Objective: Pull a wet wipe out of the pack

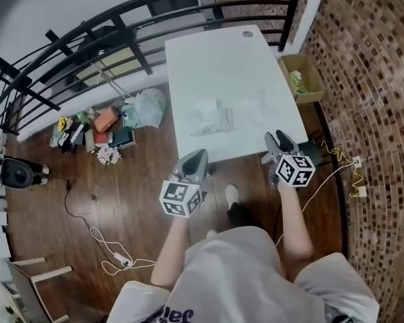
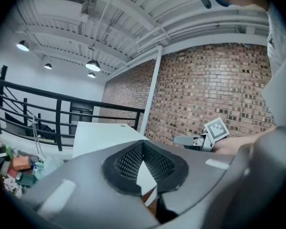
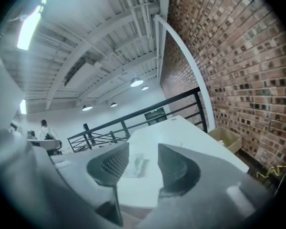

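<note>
**Asker:** Where was the pack found?

**Teller:** The soft, pale, see-through plastic wet wipe pack (image 1: 212,121) was seen lying flat on the big white table top (image 1: 215,52). It was touched by nothing.

**Asker:** And how were the grippers held?

**Teller:** Both were held by the near edge of the table, well apart from the pack. The grey plastic left gripper (image 1: 196,155) was seen pinched closed. Its pad tips were pressed together and nothing was caught between them. The grey plastic right gripper (image 1: 281,138) was seen spread wide and empty. The pack could only be seen far off through its gap.

**Asker:** Which step was it, then?

**Teller:** It was judged to be the reach. No wipe was held in either gripper.

**Asker:** What was needed next?

**Teller:** The grippers had to be brought forward over the table. The pack would likely need to be pressed down by one gripper, so that it would not be lifted. Then the top wipe could be pinched by the other and pulled up slowly. The opening could not be made out, so it would have to be found first.
</note>
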Tool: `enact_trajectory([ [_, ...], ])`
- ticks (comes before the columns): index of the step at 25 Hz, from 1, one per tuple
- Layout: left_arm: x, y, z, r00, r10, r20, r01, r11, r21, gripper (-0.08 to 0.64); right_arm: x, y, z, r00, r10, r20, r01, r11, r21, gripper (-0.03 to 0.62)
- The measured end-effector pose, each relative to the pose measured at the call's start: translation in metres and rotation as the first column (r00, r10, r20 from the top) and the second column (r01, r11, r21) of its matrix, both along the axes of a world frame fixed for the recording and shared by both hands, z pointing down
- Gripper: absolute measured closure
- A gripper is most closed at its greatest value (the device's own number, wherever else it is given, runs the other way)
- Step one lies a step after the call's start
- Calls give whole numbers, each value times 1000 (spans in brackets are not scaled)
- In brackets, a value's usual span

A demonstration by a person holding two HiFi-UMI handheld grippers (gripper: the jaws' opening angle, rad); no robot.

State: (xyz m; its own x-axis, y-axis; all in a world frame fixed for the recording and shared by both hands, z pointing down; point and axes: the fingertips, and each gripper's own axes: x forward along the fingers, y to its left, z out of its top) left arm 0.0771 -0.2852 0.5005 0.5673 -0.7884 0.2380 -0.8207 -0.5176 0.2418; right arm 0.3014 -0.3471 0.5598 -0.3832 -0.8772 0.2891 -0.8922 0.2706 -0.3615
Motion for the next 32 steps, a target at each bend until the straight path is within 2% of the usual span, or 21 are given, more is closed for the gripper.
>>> enact_trajectory([
  [2,-9,33,-13,1000,-11,-21,12,999,39,545,-34,44,-12,998,-57,13,57,998,25,443],
  [4,-28,69,-25,998,-51,-25,53,996,78,545,-78,91,-25,992,-126,10,125,991,51,504],
  [6,-44,102,-41,996,-87,-33,91,987,130,545,-124,139,-39,977,-213,-15,214,974,77,556],
  [8,-54,127,-58,995,-93,-26,96,978,186,545,-165,181,-58,960,-279,-36,281,954,102,595],
  [12,-71,160,-100,994,-103,-27,106,961,256,545,-210,227,-107,942,-330,-65,336,929,155,600],
  [17,-98,175,-135,980,-190,-49,195,914,356,545,-228,230,-171,930,-321,-176,360,891,276,600],
  [19,-104,175,-149,976,-211,-55,215,898,384,545,-230,227,-193,933,-304,-192,353,876,330,600],
  [24,-90,184,-161,973,-215,-86,231,893,387,545,-224,242,-207,919,-349,-183,393,852,346,600],
  [32,-50,187,-163,980,-187,-71,199,898,392,545,-199,253,-206,925,-354,-140,381,861,336,600],
])
